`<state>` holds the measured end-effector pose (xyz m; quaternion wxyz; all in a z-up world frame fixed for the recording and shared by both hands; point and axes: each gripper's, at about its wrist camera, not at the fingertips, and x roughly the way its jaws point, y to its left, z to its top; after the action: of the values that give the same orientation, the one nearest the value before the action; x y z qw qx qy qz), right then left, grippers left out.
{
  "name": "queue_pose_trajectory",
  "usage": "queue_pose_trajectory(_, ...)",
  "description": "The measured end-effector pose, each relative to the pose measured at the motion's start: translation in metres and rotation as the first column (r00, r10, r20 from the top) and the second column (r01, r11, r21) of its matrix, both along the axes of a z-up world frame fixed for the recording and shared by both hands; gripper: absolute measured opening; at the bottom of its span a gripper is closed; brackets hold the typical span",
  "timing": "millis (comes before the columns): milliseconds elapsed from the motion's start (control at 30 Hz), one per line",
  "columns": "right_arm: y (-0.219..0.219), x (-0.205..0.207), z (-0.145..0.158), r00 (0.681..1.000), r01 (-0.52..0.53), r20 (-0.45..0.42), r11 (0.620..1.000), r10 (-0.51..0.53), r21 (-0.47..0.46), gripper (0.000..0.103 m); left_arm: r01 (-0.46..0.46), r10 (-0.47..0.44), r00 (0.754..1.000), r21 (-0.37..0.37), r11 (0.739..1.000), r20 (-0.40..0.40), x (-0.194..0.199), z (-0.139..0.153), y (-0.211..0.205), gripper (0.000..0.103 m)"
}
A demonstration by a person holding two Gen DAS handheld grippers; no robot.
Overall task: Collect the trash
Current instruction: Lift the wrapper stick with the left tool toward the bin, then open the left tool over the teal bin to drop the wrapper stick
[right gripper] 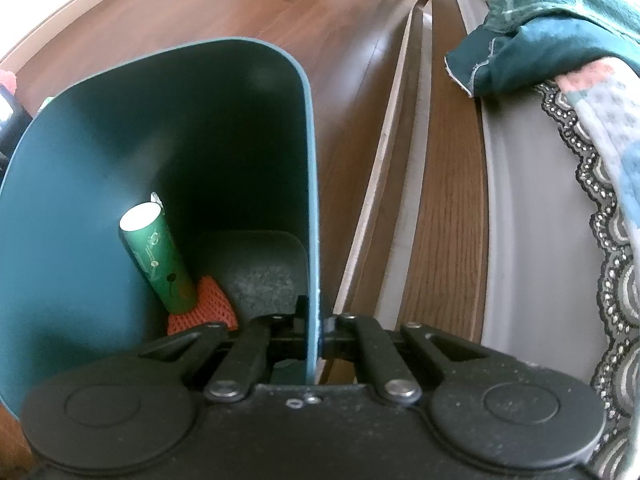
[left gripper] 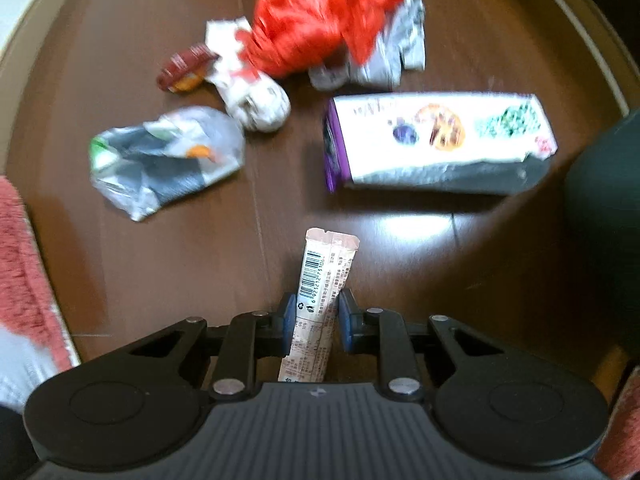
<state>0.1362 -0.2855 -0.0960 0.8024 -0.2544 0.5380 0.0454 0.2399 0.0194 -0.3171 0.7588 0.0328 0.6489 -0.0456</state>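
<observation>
Left gripper (left gripper: 314, 318) clamps one sachet (left gripper: 320, 300); five trash pieces lie beyond it; right gripper (right gripper: 316, 326) pinches the bin (right gripper: 160, 140) wall, one tube (right gripper: 154, 256) inside

Left gripper (left gripper: 314, 316) at bottom centre, blue pads closed on a barcoded snack wrapper (left gripper: 320, 284). Above on the wooden floor (left gripper: 120, 264): box (left gripper: 436, 140) right, crumpled foil bag (left gripper: 164, 156) left, red plastic bag (left gripper: 316, 20) top centre.
</observation>
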Motion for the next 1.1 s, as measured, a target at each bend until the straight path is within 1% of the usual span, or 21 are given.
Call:
queue_pose_trajectory(100,0.004,0.000,-0.002,1.000,0.008,0.003,1.000,-0.008,-0.023,0.003,-0.015,0.016,0.999,-0.011,1.000,0.033,0.002,0.033,0.004,0.021)
queue_pose_trajectory(233,0.002,-0.002,-0.002,1.000,0.029,-0.006,1.000,-0.029,-0.008,0.003,-0.011,0.013,0.994,-0.015,1.000,0.109,-0.006,0.086,0.000,0.021)
queue_pose_trajectory(300,0.003,-0.005,-0.001,1.000,0.025,-0.010,1.000,-0.026,-0.009,0.003,0.004,0.000,0.987,-0.027,1.000,0.159,-0.016,0.119,-0.002,0.021)
queue_pose_trajectory(433,0.003,-0.010,-0.003,1.000,0.020,-0.012,1.000,-0.020,-0.022,0.004,0.050,-0.036,0.972,-0.055,0.997,0.232,-0.033,0.172,-0.010,0.021)
queue_pose_trajectory(600,0.002,-0.011,-0.004,0.999,0.036,-0.012,0.999,-0.036,-0.011,0.004,0.099,-0.073,0.951,-0.072,0.993,0.301,-0.055,0.232,-0.034,0.021)
queue_pose_trajectory(767,0.001,-0.017,0.000,1.000,0.021,-0.019,1.000,-0.021,0.011,0.006,0.140,-0.091,0.929,-0.114,0.984,0.358,-0.074,0.282,-0.071,0.021)
queue_pose_trajectory(867,0.000,-0.019,0.000,1.000,0.005,-0.023,1.000,-0.005,0.016,0.006,0.178,-0.124,0.913,-0.106,0.978,0.388,-0.082,0.300,-0.101,0.021)
queue_pose_trajectory(933,0.000,-0.020,0.000,1.000,-0.009,-0.026,1.000,0.009,0.011,0.006,0.199,-0.140,0.912,-0.117,0.973,0.385,-0.083,0.305,-0.121,0.021)
queue_pose_trajectory(1033,-0.003,-0.019,-0.001,0.999,-0.024,-0.035,1.000,0.024,0.012,0.006,0.223,-0.165,0.911,-0.115,0.968,0.378,-0.082,0.300,-0.148,0.021)
queue_pose_trajectory(1100,-0.004,-0.017,-0.001,0.999,-0.026,-0.040,1.000,0.027,0.015,0.006,0.243,-0.179,0.914,-0.137,0.960,0.365,-0.079,0.293,-0.164,0.021)
